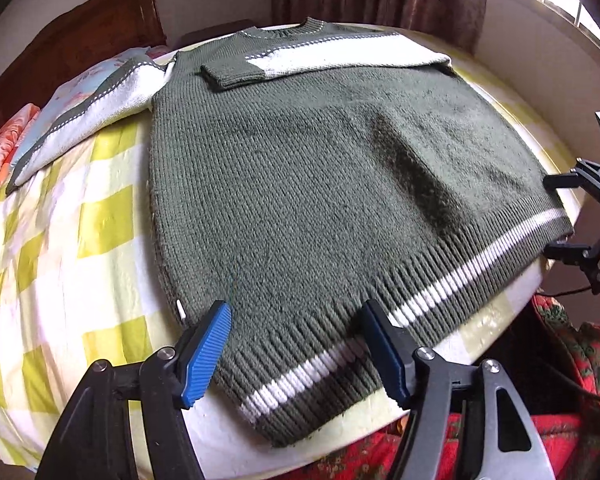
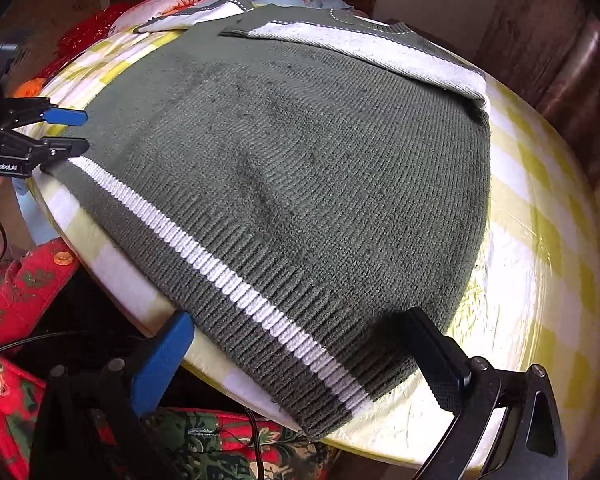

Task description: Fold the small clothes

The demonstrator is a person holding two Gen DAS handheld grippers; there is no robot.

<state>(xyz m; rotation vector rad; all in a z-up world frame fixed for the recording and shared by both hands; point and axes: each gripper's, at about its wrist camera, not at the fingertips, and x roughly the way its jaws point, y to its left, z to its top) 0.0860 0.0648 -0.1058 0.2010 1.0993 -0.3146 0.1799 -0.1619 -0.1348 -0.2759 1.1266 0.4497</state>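
1. Checked yellow-and-white cloth covers the table [image 1: 100,216] I am working over, with a red patterned fabric [image 1: 572,344] below its near edge at the bottom of the frame.
2. Nearest me in the left view, my left gripper [image 1: 296,320] has its jaws apart, straddling the ribbed hem of the green sweater [image 1: 300,160] near the lower left corner; the pads press on nothing.
3. In the right view, my right gripper [image 2: 300,328] also stands wide apart at the bottom of the frame, one finger off the table edge, the other over the hem's far corner, nothing held.
4. Mid-frame, the sweater lies flat, hem toward me, with a soft ridge in the knit.
5. Toward the top of the frame, one white-striped sleeve [image 1: 340,60] is already folded across the chest; the other sleeve [image 1: 92,108] lies out at the upper left.
6. My judgement: the sleeve step is half done. Either that loose sleeve comes in next, or both grippers must drop and close on the hem corners to carry it up toward the collar [image 1: 312,26].
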